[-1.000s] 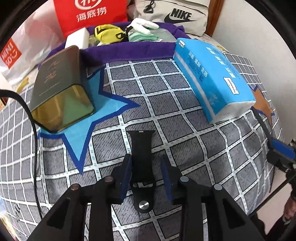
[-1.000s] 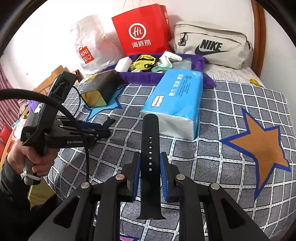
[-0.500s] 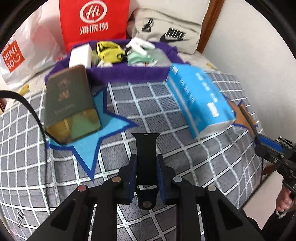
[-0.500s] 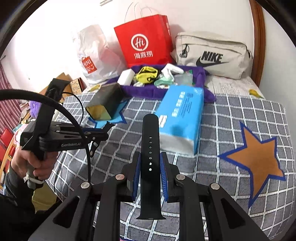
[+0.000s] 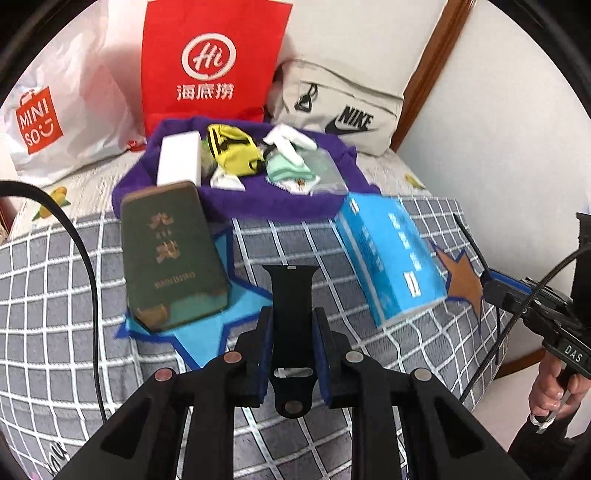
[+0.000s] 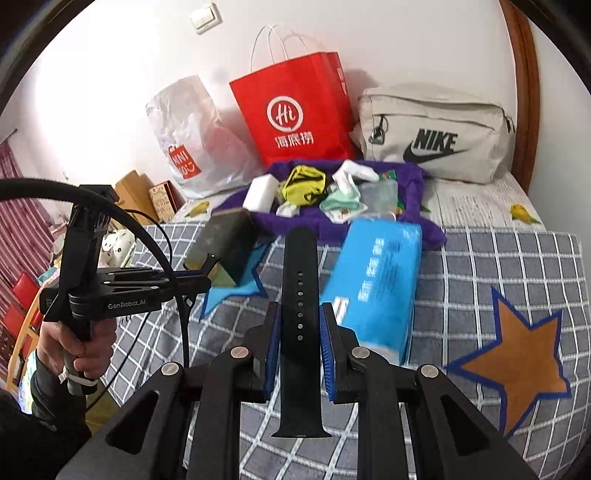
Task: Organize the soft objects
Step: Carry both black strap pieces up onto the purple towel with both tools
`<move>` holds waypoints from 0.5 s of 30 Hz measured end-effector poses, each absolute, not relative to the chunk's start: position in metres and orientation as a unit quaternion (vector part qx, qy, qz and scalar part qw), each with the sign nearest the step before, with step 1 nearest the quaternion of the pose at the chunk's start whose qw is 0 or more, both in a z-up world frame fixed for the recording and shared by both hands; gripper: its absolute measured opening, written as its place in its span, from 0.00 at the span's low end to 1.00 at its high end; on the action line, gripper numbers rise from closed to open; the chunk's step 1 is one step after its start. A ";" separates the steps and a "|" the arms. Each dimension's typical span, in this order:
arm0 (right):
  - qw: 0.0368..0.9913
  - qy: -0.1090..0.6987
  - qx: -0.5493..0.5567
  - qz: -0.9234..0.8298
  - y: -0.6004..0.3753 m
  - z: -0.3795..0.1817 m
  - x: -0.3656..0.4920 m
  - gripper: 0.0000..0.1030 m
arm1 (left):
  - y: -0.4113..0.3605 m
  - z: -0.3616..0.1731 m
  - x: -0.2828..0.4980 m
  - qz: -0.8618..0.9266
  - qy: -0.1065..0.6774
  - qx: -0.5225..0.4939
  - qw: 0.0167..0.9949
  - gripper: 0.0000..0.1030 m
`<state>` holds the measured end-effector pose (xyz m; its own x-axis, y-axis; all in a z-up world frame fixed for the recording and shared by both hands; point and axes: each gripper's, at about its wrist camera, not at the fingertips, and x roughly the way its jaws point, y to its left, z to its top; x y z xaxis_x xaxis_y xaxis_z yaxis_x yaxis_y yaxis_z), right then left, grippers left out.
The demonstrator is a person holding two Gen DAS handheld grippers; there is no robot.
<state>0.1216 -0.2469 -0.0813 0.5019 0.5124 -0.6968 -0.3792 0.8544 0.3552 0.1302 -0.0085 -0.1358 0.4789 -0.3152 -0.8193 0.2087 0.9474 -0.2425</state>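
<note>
Left wrist view: left gripper clamped on a short black strap piece, blue-lined pads pressing both edges, the jaws having just closed in on it. Flat rubbery band, squared top end ahead of the fingertips, slotted loop and a metal stud at the near end between the arms. Lifted clear of the bed cover, a grey quilt with a white grid and star patches. Ahead and left of the tool, a dark green tin, boxy with gold lettering, lying on a light blue star. Ahead and right, a blue tissue pack, soft plastic wrap. Farther ahead, a purple plush tray holding small soft items. Behind it, a red paper bag and a beige pouch. At the far right edge, only a sliver of the right gripper and the hand on its grip; its strap not visible here.

Right wrist view: right gripper narrow, pinching a long black strap with a row of small holes, rounded tip ahead, flared end near the camera. Smooth and matte. Left of the tool, the left gripper side-on with its short strap end poking up, held by a hand. Seen only here: an orange star patch to the right, a light switch on the wall, a white plastic bag standing whole.
</note>
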 end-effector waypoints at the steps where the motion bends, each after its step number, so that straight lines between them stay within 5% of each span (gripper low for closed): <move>1: 0.863 0.425 0.083 0.260 -0.246 -0.079 0.128 0.20 | -0.006 -0.133 0.133 -0.153 0.484 -0.056 0.860 0.19; 15: 0.881 0.396 0.069 0.248 -0.238 -0.065 0.212 0.20 | 0.026 -0.104 0.194 -0.140 0.455 -0.068 0.877 0.19</move>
